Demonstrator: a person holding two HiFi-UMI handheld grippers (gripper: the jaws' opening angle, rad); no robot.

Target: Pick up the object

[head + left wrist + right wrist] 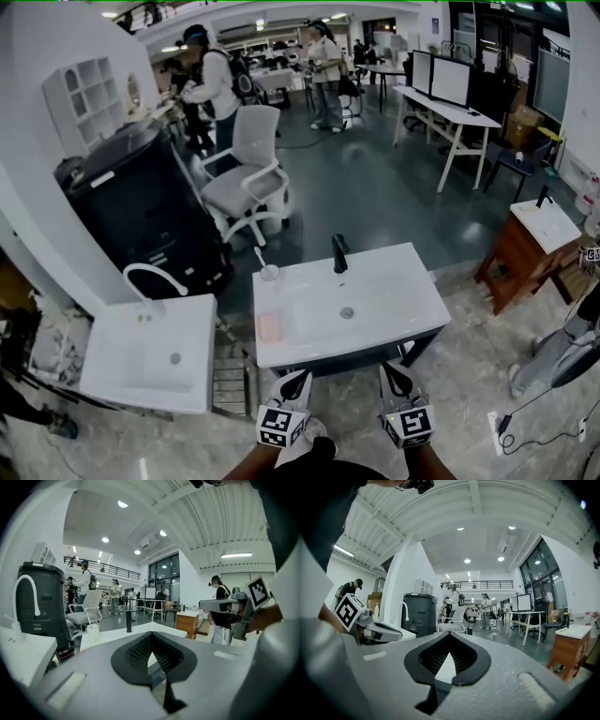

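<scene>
A white washbasin (394, 295) stands right in front of me, with a black tap (339, 253) at its back edge. A small pink block (270, 326) lies on its left side, and a white cup (269, 272) holding a toothbrush stands at its back left corner. My left gripper (292, 382) and right gripper (398, 375) hover side by side just before the basin's near edge. Both are shut, with nothing between the jaws. In the left gripper view the shut jaws (151, 634) point over the basin toward the cup (93, 631) and the tap (128, 620). In the right gripper view the jaw tips (449, 633) meet.
A second white basin (122, 370) with a curved white tap (150, 274) stands to the left, with a dark cabinet (141, 206) behind it. A white office chair (248, 178) is beyond. A wooden cabinet (511, 262) stands at the right. People stand far back near desks (450, 108).
</scene>
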